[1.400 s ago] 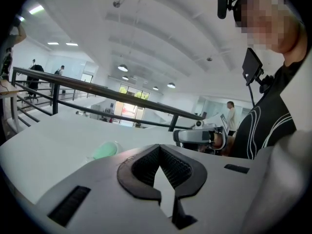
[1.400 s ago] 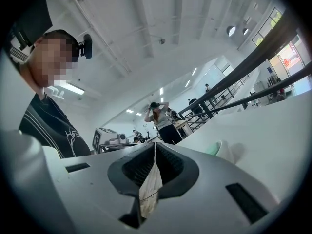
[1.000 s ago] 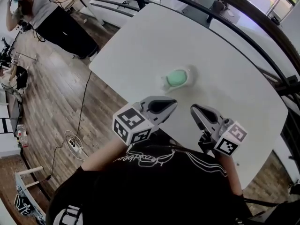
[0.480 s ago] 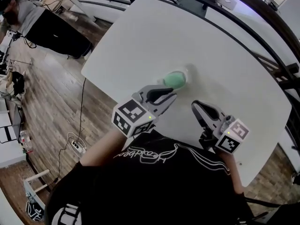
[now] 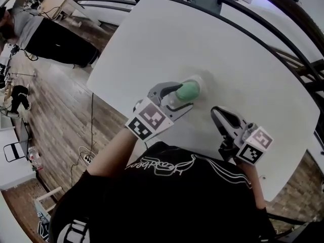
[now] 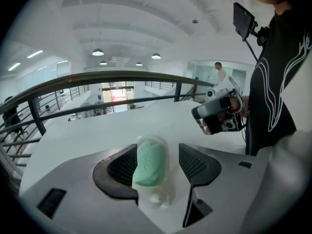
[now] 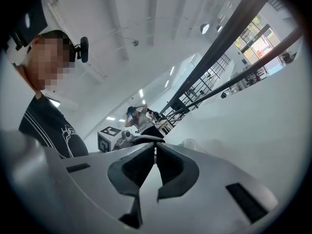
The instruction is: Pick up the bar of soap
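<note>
A pale green bar of soap (image 5: 189, 90) lies in a clear dish (image 5: 201, 80) on the white table (image 5: 228, 44). My left gripper (image 5: 185, 97) has reached it, and its jaws are opening with the soap between them. In the left gripper view the soap (image 6: 150, 161) stands against the left pad (image 6: 122, 165), with a clear gap to the right pad (image 6: 194, 164). My right gripper (image 5: 215, 111) hovers over the table's near edge, to the right of the soap, jaws together and empty. It also shows as the right gripper (image 6: 218, 113) in the left gripper view.
A dark railing (image 5: 263, 37) runs along the table's far side. To the left is wooden floor with cables (image 5: 83, 156), and a person (image 5: 17, 16) stands at a desk at the far left. The table's near edge (image 5: 202, 140) lies just under my arms.
My left gripper has moved forward from the table's near edge to the soap, and its jaws have gone from together to spread round the bar. The right gripper has barely moved.
</note>
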Tool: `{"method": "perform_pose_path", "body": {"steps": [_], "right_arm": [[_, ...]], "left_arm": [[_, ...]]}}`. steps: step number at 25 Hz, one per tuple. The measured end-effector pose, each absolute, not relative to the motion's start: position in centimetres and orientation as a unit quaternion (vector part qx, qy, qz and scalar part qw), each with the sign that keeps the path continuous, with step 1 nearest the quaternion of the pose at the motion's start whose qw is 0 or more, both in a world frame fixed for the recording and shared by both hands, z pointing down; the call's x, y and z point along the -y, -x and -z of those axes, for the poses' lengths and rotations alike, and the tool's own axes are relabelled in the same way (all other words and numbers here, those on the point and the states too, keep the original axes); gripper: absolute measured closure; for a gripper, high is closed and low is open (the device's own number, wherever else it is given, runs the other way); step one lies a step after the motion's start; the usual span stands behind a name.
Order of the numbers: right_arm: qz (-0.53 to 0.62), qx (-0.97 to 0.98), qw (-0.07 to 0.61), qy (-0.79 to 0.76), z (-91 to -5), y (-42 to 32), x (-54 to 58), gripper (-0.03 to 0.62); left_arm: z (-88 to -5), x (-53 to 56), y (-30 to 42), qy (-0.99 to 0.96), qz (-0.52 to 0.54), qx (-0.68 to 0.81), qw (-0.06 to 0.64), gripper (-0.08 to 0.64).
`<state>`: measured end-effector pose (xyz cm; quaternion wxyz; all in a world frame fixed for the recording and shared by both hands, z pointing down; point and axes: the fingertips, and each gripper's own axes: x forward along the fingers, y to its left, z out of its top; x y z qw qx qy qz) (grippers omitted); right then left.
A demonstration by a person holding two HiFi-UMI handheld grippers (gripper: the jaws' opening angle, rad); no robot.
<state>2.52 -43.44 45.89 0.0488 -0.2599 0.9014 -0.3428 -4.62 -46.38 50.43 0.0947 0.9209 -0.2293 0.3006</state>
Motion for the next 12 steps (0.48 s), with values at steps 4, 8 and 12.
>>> {"method": "perform_pose_path", "body": {"steps": [4,8,12], "right_arm": [[0.35,-0.896,0.055,0.267,-46.4,-2.9,43.5,0.574],[0.356,-0.892,0.059,0.273,-47.1,-3.3,43.5,0.574],[0.363,-0.887,0.063,0.279,-47.6,-3.7,43.5,0.574]], "left_arm": [[-52.1,46.5,4.6,-0.913,-0.342,0.208,0.072,0.291],[-53.5,46.5,4.7,-0.907,-0.367,0.193,0.074,0.291],[-54.5,46.4,4.8,-0.902,-0.387,0.179,0.072,0.291]]}}
